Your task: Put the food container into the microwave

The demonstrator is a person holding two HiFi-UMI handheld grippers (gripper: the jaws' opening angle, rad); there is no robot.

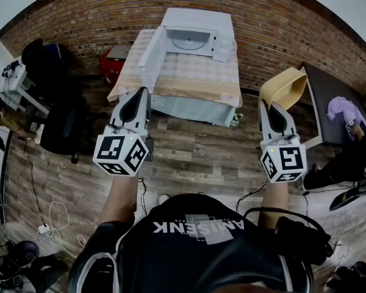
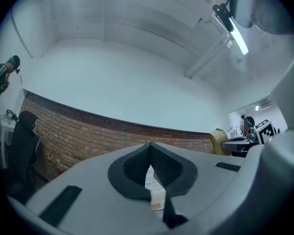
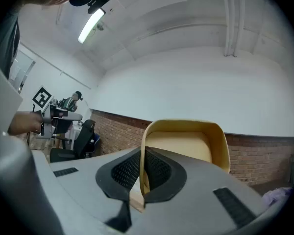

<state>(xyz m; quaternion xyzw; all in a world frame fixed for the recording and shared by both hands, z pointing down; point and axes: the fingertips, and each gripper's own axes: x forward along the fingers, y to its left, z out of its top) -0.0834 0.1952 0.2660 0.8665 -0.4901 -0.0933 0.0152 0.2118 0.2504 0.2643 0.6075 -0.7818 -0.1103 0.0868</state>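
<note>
Currently I have the right gripper clamped on the container, a tan tub held up off the floor and tilted. In the right gripper view, the jaws pinch one wall of the container near its rim, and its hollow side faces the camera. My left gripper carries nothing. In the left gripper view, its jaws meet at the tips, with only a thin slit lower down showing the table beyond. The microwave sits ahead on a cloth-covered table against the brick wall. Its door is swung open to the left, and the glass plate shows inside. The container is well apart from the microwave, off to its right and nearer me.
</note>
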